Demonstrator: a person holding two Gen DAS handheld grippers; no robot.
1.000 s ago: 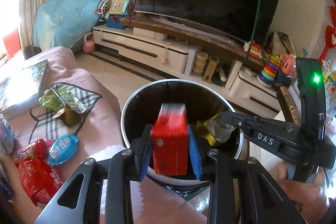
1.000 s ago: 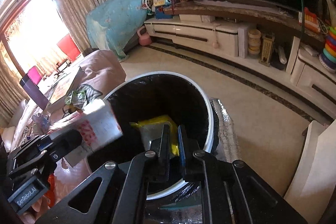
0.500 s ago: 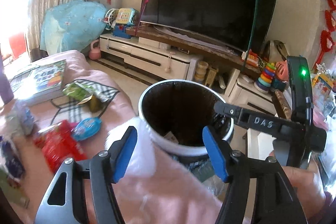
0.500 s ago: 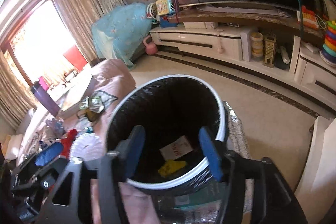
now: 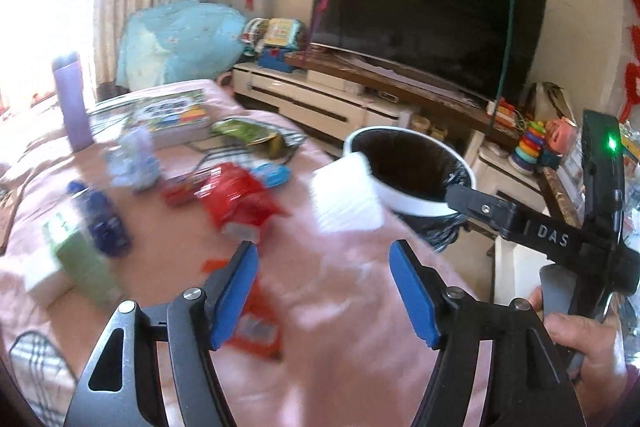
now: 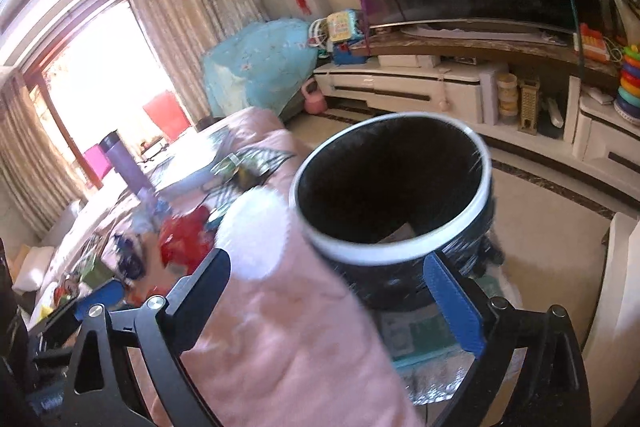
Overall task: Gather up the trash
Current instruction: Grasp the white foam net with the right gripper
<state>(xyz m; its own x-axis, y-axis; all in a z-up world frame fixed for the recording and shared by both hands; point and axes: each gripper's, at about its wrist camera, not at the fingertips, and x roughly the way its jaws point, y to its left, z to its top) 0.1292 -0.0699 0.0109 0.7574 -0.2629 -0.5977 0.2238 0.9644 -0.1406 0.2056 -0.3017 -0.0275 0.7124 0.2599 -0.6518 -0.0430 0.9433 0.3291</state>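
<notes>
The white-rimmed bin (image 5: 412, 203) with a black liner stands by the pink-covered table (image 5: 340, 327); it also shows in the right wrist view (image 6: 404, 247). My left gripper (image 5: 324, 291) is open and empty above the table, over an orange wrapper (image 5: 256, 331). A red snack bag (image 5: 240, 199), a blue bottle (image 5: 100, 219), a green carton (image 5: 80, 263), a blue pouch (image 5: 272, 173) and a white paper piece (image 5: 344, 195) lie on the table. My right gripper (image 6: 328, 287) is open and empty, near the bin's rim.
A purple flask (image 5: 72, 103), a book (image 5: 172, 115) and a green packet (image 5: 244, 131) sit at the table's far side. A TV (image 5: 424, 15) on a low white cabinet (image 5: 320, 103) stands behind. A white stool (image 6: 616, 307) is to the right.
One second ago my left gripper held a red carton and my right a wrapper over the bin. Both opened and the items dropped in. Both grippers have since pulled back toward the table.
</notes>
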